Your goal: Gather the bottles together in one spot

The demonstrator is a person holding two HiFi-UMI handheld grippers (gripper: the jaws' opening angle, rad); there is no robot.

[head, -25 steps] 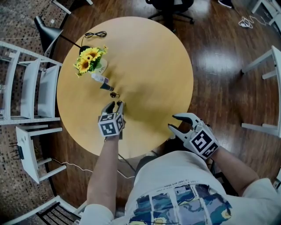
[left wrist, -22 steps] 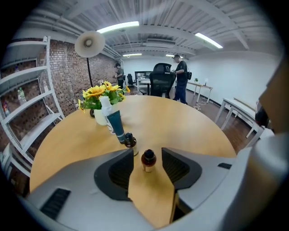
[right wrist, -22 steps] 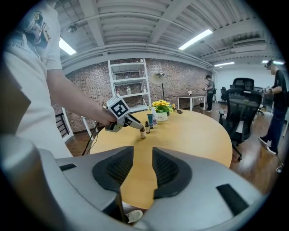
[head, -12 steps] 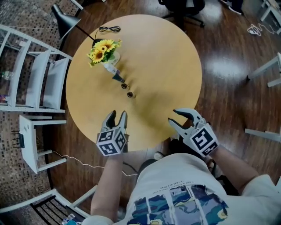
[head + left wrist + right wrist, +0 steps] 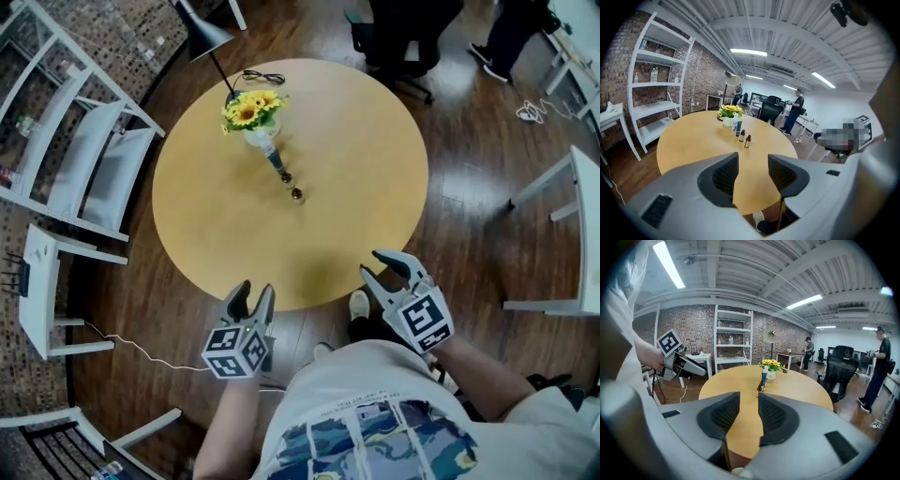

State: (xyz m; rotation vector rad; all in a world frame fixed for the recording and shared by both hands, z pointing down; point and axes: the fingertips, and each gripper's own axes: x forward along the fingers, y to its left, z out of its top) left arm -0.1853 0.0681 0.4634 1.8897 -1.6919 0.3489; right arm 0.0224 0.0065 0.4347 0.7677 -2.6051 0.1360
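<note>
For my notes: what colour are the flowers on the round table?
The flowers are yellow with green leaves; clearest in the head view.

Worktop (image 5: 206,225): round, light wood, standing on a dark wooden floor.
Sunflowers (image 5: 251,106): a bunch in a pale vase near the far left rim.
Bottles: a tall tube (image 5: 274,157) leans by the vase, with two small dark bottles (image 5: 286,177) (image 5: 297,195) just beside it in a short line.
Lamp (image 5: 202,34): black shade, beyond the far rim.
Left gripper (image 5: 253,292): over the floor just off the near rim; its jaws are apart, have just been opening, and hold nothing.
Right gripper (image 5: 372,264): at the near rim; its jaws are apart, have just been closing, and hold nothing.
Shelf unit (image 5: 80,159): white, left of the worktop.
</note>
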